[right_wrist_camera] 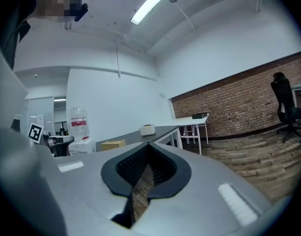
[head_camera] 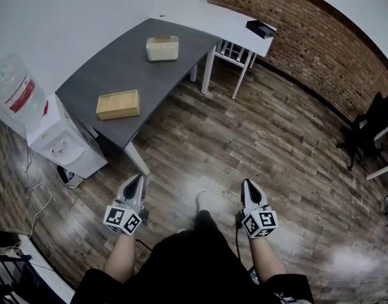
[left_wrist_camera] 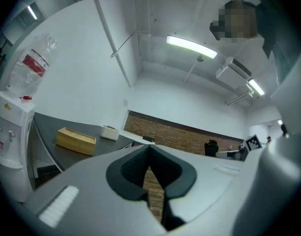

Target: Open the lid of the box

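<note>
Head view alone shows white shoe btwn clenched, empty L gripper & R gripper; tan flat box on grey table, 11 o'clock.

Office, open-plan type. Grey desk butts up to a white table along a plain white wall. A water cooler with a bottle on top stands just beside the desk's near corner. A black swivel chair sits by another desk's edge at the right. Wood-plank floor, exposed brick wall. Tube lights and what looks like an AC unit hang up at the ceiling. Sparse and bare, a work space.
</note>
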